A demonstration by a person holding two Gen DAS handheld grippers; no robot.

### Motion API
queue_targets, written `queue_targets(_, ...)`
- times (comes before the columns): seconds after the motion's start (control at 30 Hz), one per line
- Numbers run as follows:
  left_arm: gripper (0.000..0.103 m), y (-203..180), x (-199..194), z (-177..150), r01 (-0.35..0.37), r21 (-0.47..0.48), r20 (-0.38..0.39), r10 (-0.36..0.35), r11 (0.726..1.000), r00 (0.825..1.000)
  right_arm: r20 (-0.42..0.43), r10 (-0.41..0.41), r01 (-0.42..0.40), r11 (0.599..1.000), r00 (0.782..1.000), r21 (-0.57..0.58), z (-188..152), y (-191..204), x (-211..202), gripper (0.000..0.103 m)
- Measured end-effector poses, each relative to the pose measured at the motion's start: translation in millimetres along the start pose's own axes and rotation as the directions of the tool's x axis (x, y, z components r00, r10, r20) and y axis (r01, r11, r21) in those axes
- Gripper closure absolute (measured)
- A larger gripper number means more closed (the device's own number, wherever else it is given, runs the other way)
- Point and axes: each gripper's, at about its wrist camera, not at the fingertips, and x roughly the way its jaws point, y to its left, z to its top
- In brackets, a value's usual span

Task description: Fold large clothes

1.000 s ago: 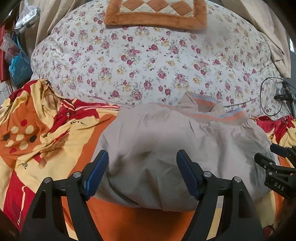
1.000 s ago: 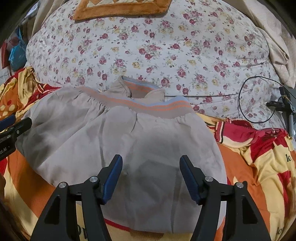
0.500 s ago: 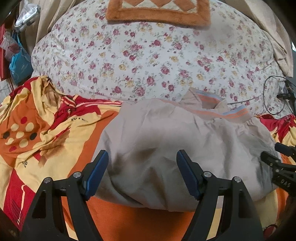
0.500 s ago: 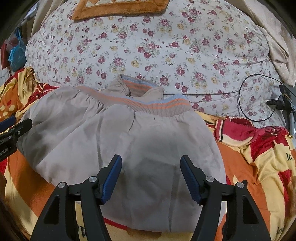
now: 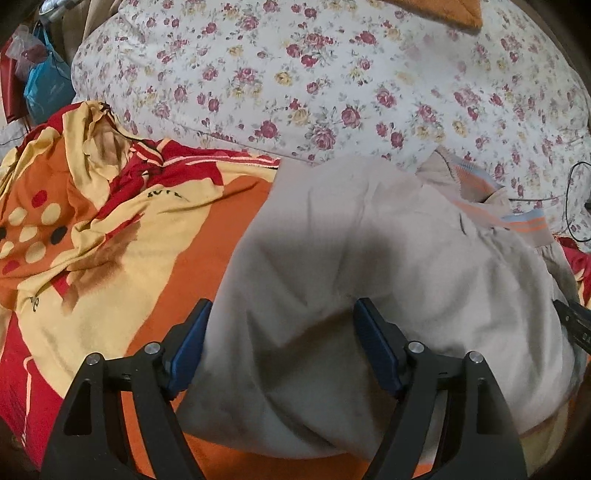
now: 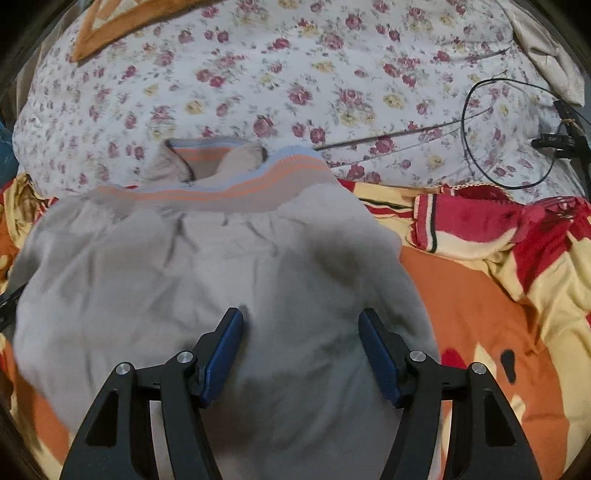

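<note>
Floral quilt [image 5: 332,85]: white ground with red and yellow roses, being seen as a rounded mass filling the far half of both views.

Orange, red and yellow blanket [image 5: 122,236]: being seen spread over the near surface, rumpled at the left in the left wrist view and at the right in the right wrist view [image 6: 498,258]; the garment is being carried on it.

Beige jacket [image 5: 369,277]: the task's piece, being shown lying in a folded bundle on the blanket, its far edge resting against the quilt. A ribbed band striped in orange and pale blue [image 6: 236,184] is being shown along that far edge, with a second ribbed opening just behind it. The cloth is being seen creased and shadowed under both tools.

Left gripper [image 5: 282,347]: being held low over the jacket's left edge, jaws standing apart; the left blue pad is being seen just off the cloth edge over the blanket, the right pad over the cloth. Nothing is being clamped.

Right gripper [image 6: 301,354]: being held over the jacket's right half, jaws apart, both blue pads over the cloth, nothing being pinched. Whether the tips are touching the fabric cannot be told.

Black cable [image 6: 509,133]: being seen looped on the quilt at the right.

Orange-bordered mat [image 6: 122,26]: being seen on the quilt's far side.
</note>
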Motion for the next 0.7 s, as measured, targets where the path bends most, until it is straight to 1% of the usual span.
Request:
queue_targets(0.1, 0.026, -3, 0, 1, -0.016, 0.020, 0.009, 0.016, 1.000, 1.000, -0.006, -0.001, 0.001, 1.000, 1.000, 0.008, 5, -3, 2, 0.037)
queue_targets(0.2, 0.026, -5, 0, 1, -0.023, 0.035, 0.016, 0.023, 0.999, 1.000, 0.036, 0.002, -0.004, 0.999, 0.999, 0.033, 5, -4, -18, 0.036)
queue_targets(0.3, 0.025, -5, 1, 2, -0.022, 0.030, 0.014, 0.022, 0.999, 1.000, 0.077, 0.058, -0.060, 0.998, 0.995, 0.023, 3, 2, -38, 0.037)
queue_targets(0.37, 0.025, -6, 1, 2, -0.024, 0.026, 0.015, 0.024, 0.999, 1.000, 0.083, 0.077, -0.078, 0.997, 0.994, -0.002, 4, 9, -42, 0.038)
queue_targets(0.4, 0.025, -6, 1, 2, -0.025, 0.027, 0.016, 0.024, 0.999, 1.000, 0.084, 0.090, -0.089, 0.996, 0.992, -0.014, 5, 13, -42, 0.040)
queue_targets(0.43, 0.025, -6, 1, 2, -0.027, 0.029, 0.018, 0.026, 0.999, 1.000, 0.083, 0.113, -0.111, 0.994, 0.990, -0.026, 5, 18, -41, 0.045)
queue_targets(0.47, 0.025, -7, 1, 1, -0.029, 0.033, 0.021, 0.029, 0.999, 0.999, 0.079, 0.124, -0.122, 0.992, 0.989, -0.029, 5, 21, -39, 0.047)
queue_targets(0.5, 0.025, -7, 1, 1, -0.031, 0.037, 0.022, 0.030, 0.999, 0.999, 0.072, 0.143, -0.141, 0.989, 0.987, -0.031, 4, 24, -34, 0.047)
queue_targets(0.57, 0.025, -6, 2, 2, -0.028, 0.039, 0.019, 0.028, 0.999, 0.999, 0.031, 0.173, -0.172, 0.984, 0.984, -0.037, -1, 32, -16, 0.047)
queue_targets(0.6, 0.025, -5, 2, 2, -0.019, 0.033, 0.013, 0.019, 0.999, 1.000, 0.001, 0.169, -0.169, 0.984, 0.986, -0.052, -4, 36, -6, 0.047)
queue_targets(0.63, 0.025, 0, 1, 5, 0.009, 0.016, -0.005, -0.009, 1.000, 1.000, -0.027, 0.144, -0.145, 0.986, 0.989, -0.081, -7, 40, 4, 0.047)
queue_targets(0.67, 0.025, 6, -1, 7, 0.042, -0.007, -0.026, -0.042, 0.999, 0.999, -0.018, 0.116, -0.118, 0.986, 0.993, -0.117, -8, 45, 6, 0.047)
queue_targets(0.7, 0.025, 11, -2, 8, 0.068, -0.027, -0.038, -0.069, 0.997, 0.997, -0.018, 0.107, -0.108, 0.986, 0.994, -0.124, -7, 47, 5, 0.047)
